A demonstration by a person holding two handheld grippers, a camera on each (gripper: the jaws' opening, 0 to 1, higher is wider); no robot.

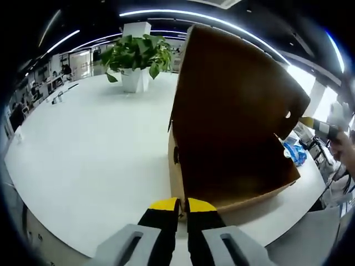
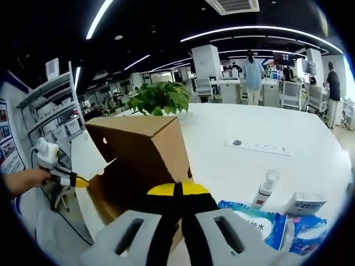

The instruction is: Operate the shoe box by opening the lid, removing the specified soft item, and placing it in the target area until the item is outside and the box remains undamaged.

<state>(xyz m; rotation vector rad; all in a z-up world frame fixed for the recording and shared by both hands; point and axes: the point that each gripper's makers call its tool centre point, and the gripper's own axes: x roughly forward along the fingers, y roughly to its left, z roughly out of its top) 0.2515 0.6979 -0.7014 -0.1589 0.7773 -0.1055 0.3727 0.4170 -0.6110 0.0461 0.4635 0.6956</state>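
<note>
A brown cardboard shoe box (image 1: 233, 122) stands on the white table (image 1: 89, 144), its big dark face turned toward the left gripper view. My left gripper (image 1: 181, 205) has its yellow-tipped jaws shut, the tips up against the box's near lower corner. The right gripper (image 1: 317, 126), held in a hand, reaches the box's far right edge. In the right gripper view the box (image 2: 138, 155) sits just behind my right gripper (image 2: 177, 189), whose jaws are shut. The left gripper (image 2: 69, 179) touches the box's left flap there. No soft item is visible.
A potted plant (image 1: 136, 61) (image 2: 161, 98) stands beyond the box. A power strip (image 2: 259, 147), a spray bottle (image 2: 265, 188), a blue wipes pack (image 2: 255, 221) and a small white box (image 2: 305, 202) lie on the table (image 2: 266, 127). People (image 2: 253, 69) stand far back; shelves (image 2: 52, 111) are on the left.
</note>
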